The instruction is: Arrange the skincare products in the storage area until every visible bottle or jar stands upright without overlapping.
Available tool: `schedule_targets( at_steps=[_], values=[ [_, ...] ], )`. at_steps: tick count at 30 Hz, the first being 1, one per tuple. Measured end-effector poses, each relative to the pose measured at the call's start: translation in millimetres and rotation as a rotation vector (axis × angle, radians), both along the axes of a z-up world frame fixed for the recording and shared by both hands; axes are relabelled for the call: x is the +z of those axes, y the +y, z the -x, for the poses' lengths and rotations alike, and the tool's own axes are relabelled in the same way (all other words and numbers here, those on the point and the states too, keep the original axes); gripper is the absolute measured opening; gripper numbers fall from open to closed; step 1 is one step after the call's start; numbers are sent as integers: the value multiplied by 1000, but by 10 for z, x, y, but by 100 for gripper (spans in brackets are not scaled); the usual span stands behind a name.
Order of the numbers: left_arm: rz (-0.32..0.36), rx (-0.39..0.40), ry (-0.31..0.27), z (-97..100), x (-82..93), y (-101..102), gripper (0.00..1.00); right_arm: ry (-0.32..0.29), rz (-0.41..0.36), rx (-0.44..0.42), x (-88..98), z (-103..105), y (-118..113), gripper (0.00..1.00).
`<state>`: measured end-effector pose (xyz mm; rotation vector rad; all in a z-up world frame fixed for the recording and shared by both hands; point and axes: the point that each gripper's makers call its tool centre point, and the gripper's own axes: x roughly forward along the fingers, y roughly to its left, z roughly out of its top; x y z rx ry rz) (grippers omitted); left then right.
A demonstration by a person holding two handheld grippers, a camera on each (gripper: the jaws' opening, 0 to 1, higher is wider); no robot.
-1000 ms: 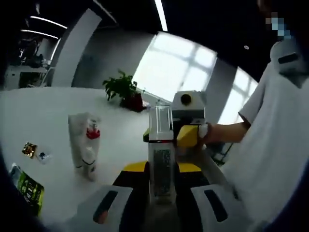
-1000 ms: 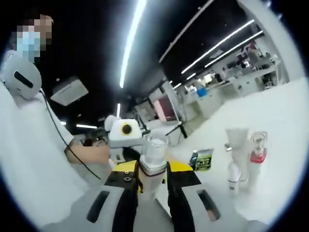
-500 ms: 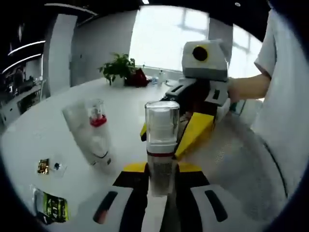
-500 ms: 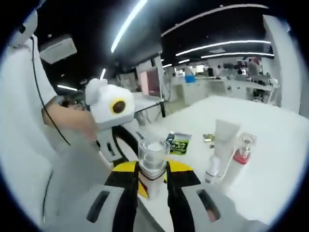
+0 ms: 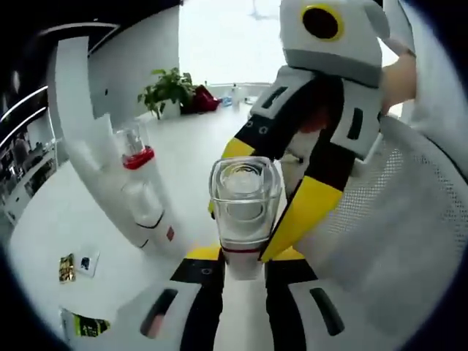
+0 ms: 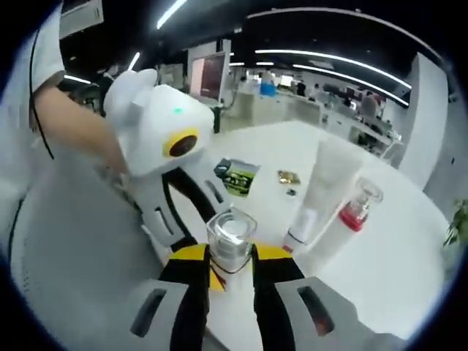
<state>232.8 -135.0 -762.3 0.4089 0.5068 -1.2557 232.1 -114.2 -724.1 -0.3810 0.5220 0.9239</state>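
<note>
The bottle (image 5: 244, 212) has a clear, glossy cap like thick plastic or glass. Beside it, the white tube (image 5: 110, 175) looks matt and smooth, and the pump bottle (image 5: 139, 179) is transparent with a shiny red collar. The table (image 6: 409, 248) under the bottle is smooth, white and slightly glossy.

Bright, window glare and ceiling strip lights — fisheye-warped edges.

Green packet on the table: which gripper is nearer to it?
Left, it seems. The green packet lies just beside the left gripper, by its own jaws; from the right gripper it lies beyond the clear-capped bottle that both grip.
</note>
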Motion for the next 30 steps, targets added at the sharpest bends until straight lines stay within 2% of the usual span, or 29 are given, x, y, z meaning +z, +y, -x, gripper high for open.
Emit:
schedule_targets(
  at_steps=[3, 10, 19, 25, 30],
  values=[
    [-31, -21, -10, -31, -120, -6, 22, 18, 17, -18, -92, -28, -21, 22],
    [-50, -46, -13, -66, -275, -50, 22, 46, 62, -29, -231, -57, -61, 22],
    [-41, -59, -18, -86, -285, -69, 22, 46, 62, -55, -258, -87, -84, 22],
    [-25, -52, 10, -102, -293, -100, 20, 45, 73, -71, -268, -117, -118, 22],
    [-18, -14, 25, -156, -293, -80, 32, 45, 72, -96, -274, -174, -155, 22]
  ],
)
